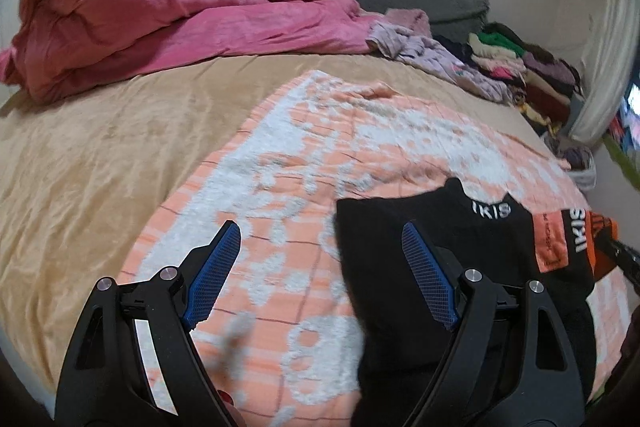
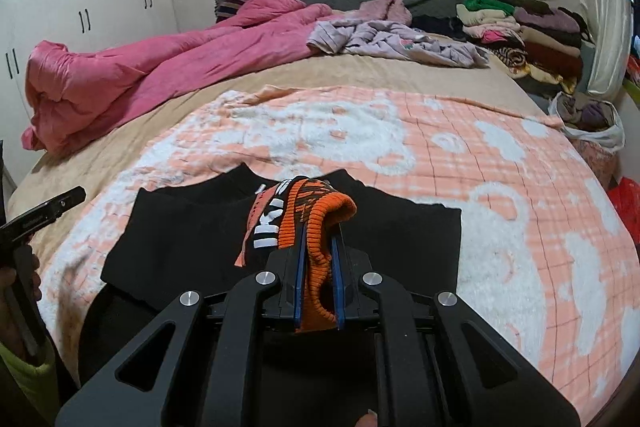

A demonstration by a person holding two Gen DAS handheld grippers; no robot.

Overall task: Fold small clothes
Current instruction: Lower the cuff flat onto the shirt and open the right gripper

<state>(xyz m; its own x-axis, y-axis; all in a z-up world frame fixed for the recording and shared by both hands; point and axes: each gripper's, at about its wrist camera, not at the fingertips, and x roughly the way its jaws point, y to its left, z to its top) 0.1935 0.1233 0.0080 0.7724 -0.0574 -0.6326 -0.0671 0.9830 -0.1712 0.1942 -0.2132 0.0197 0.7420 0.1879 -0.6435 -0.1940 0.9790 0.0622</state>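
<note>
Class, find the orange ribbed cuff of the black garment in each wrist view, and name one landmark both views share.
Left wrist view: orange ribbed cuff at the far right edge, right of the open left gripper.
Right wrist view: cuff at centre, clamped in the right gripper.
Shared landmark: pink duvet, upper left.

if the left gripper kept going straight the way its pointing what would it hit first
Probably the orange and white blanket spread on the bed. The open left gripper tilts down toward it, with the black garment's left edge close beside that line; depth is hard to judge.
</note>
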